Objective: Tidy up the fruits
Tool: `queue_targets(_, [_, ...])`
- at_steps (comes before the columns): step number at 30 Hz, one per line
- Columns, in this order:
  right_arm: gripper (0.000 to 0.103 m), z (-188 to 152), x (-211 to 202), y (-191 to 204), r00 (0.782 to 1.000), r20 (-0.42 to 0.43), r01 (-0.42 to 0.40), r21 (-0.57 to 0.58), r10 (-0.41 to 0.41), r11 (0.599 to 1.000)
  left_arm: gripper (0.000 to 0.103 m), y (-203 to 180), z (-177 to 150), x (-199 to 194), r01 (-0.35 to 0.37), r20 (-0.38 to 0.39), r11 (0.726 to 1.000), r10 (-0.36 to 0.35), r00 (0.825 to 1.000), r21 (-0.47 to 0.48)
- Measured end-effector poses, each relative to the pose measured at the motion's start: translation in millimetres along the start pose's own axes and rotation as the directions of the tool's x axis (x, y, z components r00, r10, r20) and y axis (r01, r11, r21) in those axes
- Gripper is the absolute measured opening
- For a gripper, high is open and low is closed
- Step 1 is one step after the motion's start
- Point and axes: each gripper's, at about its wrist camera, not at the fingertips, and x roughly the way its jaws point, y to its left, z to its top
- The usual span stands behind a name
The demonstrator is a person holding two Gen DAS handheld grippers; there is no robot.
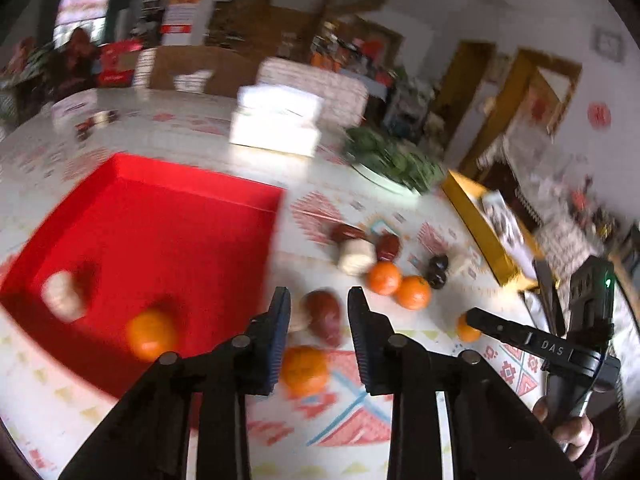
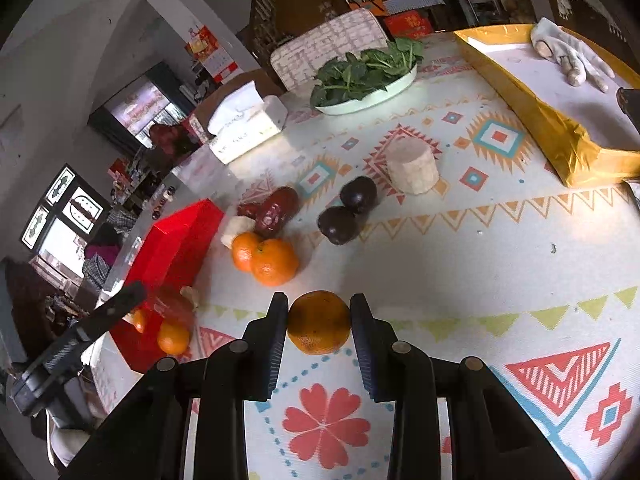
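A red tray (image 1: 168, 216) lies on the patterned tablecloth and holds an orange (image 1: 150, 334) and a pale round piece (image 1: 64, 294). My left gripper (image 1: 319, 300) is open above the cloth beside the tray; a dark red fruit (image 1: 324, 314) and an orange (image 1: 305, 370) lie below its fingers. My right gripper (image 2: 319, 306) is shut on an orange (image 2: 319, 322); it also shows in the left wrist view (image 1: 468, 314). Two oranges (image 2: 264, 258), two dark purple fruits (image 2: 348, 210), red dates (image 2: 276, 210) and a pale cylinder (image 2: 412, 166) lie on the cloth.
A white bowl of green leaves (image 2: 364, 76) and a tissue box (image 2: 244, 124) stand at the back. A gold box (image 2: 560, 112) with a glove (image 2: 568, 52) on it lies at the right. The tray's outer wall (image 2: 176, 248) is at the left.
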Motion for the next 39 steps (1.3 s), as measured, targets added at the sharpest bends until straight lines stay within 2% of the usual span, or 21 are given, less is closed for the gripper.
queue_targets(5, [0.035, 4.0, -0.7, 37.2, 0.999, -0.018, -0.039, -0.041, 0.038, 0.998, 0.028, 50.0, 1.0, -28.2, -0.019, 0.033, 0.996, 0.021, 0.999, -0.083])
queue_targets(8, [0.035, 6.1, 3.6, 63.0, 0.999, -0.023, -0.041, -0.076, 0.04, 0.996, 0.029, 53.1, -2.4, -29.1, 0.033, 0.013, 0.996, -0.032, 0.999, -0.079])
queue_targets(12, [0.035, 6.1, 2.3, 73.3, 0.999, -0.016, -0.053, -0.06, 0.052, 0.997, 0.038, 20.3, -12.2, -18.3, 0.114, -0.043, 0.993, -0.113, 0.993, 0.013])
queue_targets(14, [0.035, 4.2, -2.8, 70.8, 0.999, -0.006, -0.041, -0.045, 0.041, 0.998, 0.05, -0.7, -12.8, -5.6, 0.14, -0.078, 0.989, -0.136, 0.988, 0.049])
queue_targets(16, [0.035, 2.4, -8.8, 65.3, 1.0, 0.003, -0.022, -0.039, 0.022, 0.999, 0.051, -19.2, -11.7, 8.6, 0.153, -0.107, 0.985, -0.144, 0.984, 0.08])
queue_targets(20, [0.035, -1.5, -23.0, 52.0, 1.0, 0.013, 0.003, -0.026, -0.003, 1.0, 0.052, -49.6, -8.0, 49.6, 0.133, -0.168, 0.982, -0.11, 0.98, 0.131])
queue_targets(25, [0.035, -4.6, -36.5, 37.5, 1.0, 0.022, 0.004, -0.013, -0.004, 1.0, 0.052, -74.7, -10.4, 102.4, 0.078, -0.243, 0.979, -0.031, 0.97, 0.187])
queue_targets(27, [0.035, -6.2, -39.6, 33.7, 1.0, 0.024, 0.001, -0.011, 0.0, 1.0, 0.052, -83.2, -14.5, 112.5, 0.053, -0.25, 0.974, 0.004, 0.968, 0.221])
queue_targets(28, [0.035, -6.3, -40.4, 32.4, 1.0, 0.024, -0.002, -0.01, 0.003, 1.0, 0.048, -87.6, -16.3, 112.8, 0.038, -0.241, 0.967, 0.025, 0.97, 0.251])
queue_targets(30, [0.035, -7.5, -41.6, 31.4, 1.0, 0.022, -0.006, -0.012, 0.007, 1.0, 0.047, -90.2, -18.3, 110.0, 0.035, -0.235, 0.965, 0.028, 0.971, 0.261])
queue_targets(34, [0.035, -9.4, -38.9, 36.1, 1.0, 0.008, -0.014, -0.027, 0.014, 1.0, 0.045, -75.4, -12.0, 88.8, 0.071, -0.204, 0.979, -0.031, 0.978, 0.192])
queue_targets(35, [0.035, -9.7, -37.5, 38.6, 1.0, 0.003, -0.017, -0.033, 0.017, 0.999, 0.032, -69.2, -9.0, 82.0, 0.084, -0.196, 0.982, -0.051, 0.979, 0.167])
queue_targets(39, [0.035, -7.2, -25.2, 58.0, 0.999, -0.021, -0.04, -0.069, 0.038, 0.997, 0.029, -32.6, 12.2, 48.0, 0.105, -0.128, 0.992, -0.095, 0.987, 0.071])
